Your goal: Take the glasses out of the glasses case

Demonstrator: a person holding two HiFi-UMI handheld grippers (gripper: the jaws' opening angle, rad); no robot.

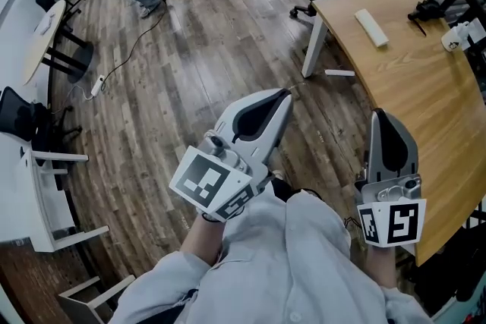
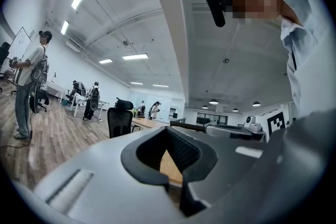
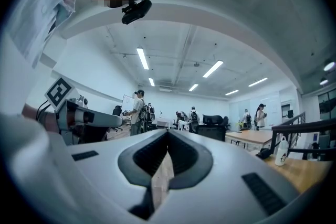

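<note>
Fingers of left gripper (image 1: 284,96) and right gripper (image 1: 378,114) closed, empty; white oblong (image 1: 371,27) on worktop (image 1: 425,110) well ahead, perhaps the case: likely light, rigid, slick, so pinch across its width.

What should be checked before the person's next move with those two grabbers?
1. Left gripper empty: ok. Its jaws are together with nothing between them.
2. Right gripper empty: ok. Its jaws are together with nothing between them.
3. Glasses case located: cannot tell. A white oblong thing lies on the wooden table and might be it.
4. Grippers close enough to that thing: not ok. Both are held well short of it.
5. Jaws open for a grasp: not ok. Both are shut.
6. Glasses in sight: cannot tell.
</note>
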